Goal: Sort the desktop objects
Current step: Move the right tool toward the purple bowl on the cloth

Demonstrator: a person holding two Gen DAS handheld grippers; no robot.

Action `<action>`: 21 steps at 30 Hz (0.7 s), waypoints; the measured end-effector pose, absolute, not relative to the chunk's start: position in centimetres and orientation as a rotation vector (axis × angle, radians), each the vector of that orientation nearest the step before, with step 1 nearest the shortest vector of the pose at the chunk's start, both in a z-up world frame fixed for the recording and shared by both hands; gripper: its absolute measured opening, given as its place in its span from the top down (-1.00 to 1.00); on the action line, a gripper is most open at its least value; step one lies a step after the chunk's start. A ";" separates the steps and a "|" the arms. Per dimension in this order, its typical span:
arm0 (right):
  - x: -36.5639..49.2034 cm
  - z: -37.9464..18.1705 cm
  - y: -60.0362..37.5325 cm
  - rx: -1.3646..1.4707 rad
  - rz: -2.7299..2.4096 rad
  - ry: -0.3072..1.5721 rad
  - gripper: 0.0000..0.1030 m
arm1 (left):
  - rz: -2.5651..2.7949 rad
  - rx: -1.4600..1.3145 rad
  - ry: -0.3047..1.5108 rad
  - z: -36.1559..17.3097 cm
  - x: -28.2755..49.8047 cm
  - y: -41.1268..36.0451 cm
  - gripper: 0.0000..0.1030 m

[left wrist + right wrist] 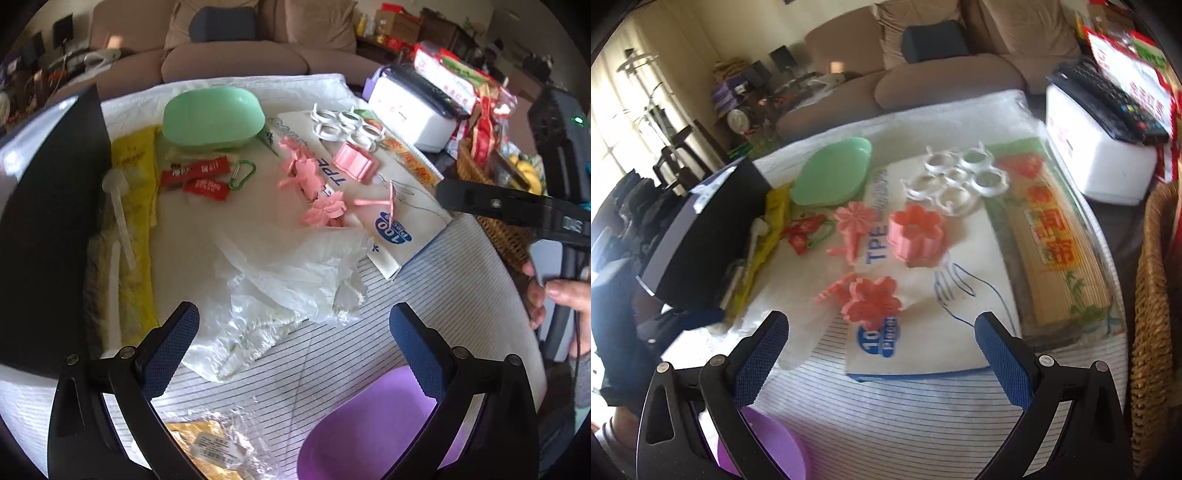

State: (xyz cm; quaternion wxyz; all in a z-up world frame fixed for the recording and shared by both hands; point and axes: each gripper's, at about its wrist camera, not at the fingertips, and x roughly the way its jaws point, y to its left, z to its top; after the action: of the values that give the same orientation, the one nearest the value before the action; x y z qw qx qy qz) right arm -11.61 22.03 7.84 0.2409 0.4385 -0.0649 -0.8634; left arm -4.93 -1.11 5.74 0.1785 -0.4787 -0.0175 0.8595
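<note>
Left gripper: jaws apart and holding nothing, hovering above the crumpled clear plastic bag on the striped part of the desk.
Right gripper: jaws apart and empty, facing the pink flower moulds that lie on the white glove packet.
Purple bowl: close under the left gripper at the near edge; no item can be seen in the part that shows.
Green bowl: at the far side of the desk, seemingly resting rim down, so nothing is in it.
Loose items: the white ring moulds sit on the packet beyond the pink ones; the red sachets and the green carabiner lie just in front of the green bowl; a white spoon rests on a yellow packet at the left.
Progress: judged barely begun, since everything is scattered and neither bowl holds anything visible.
Left to do: nearly all of it, that is, picking up each group and putting it where it belongs.
</note>
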 end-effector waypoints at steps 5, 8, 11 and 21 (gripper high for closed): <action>-11.1 10.1 20.2 1.107 -2.295 -0.228 -1.00 | 2.491 -1.281 -0.171 8.3 -4.6 -3.1 -1.00; -10.9 11.3 18.1 1.062 -2.250 -0.225 -1.00 | 2.518 -1.206 -0.249 10.8 -4.1 -5.2 -1.00; -10.9 11.6 16.6 1.053 -2.207 -0.254 -0.90 | 2.576 -1.136 -0.247 13.4 -3.5 -7.4 -1.00; -10.6 9.7 13.3 1.120 -2.204 -0.196 -0.53 | 2.680 -1.223 -0.277 12.9 -4.6 -11.7 -1.00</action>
State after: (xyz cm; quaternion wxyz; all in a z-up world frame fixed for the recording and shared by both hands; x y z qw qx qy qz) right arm -10.60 13.34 9.71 0.3247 0.4272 -0.0748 -0.8405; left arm -4.58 -11.67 12.88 0.0914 -0.4115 -0.0932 0.9020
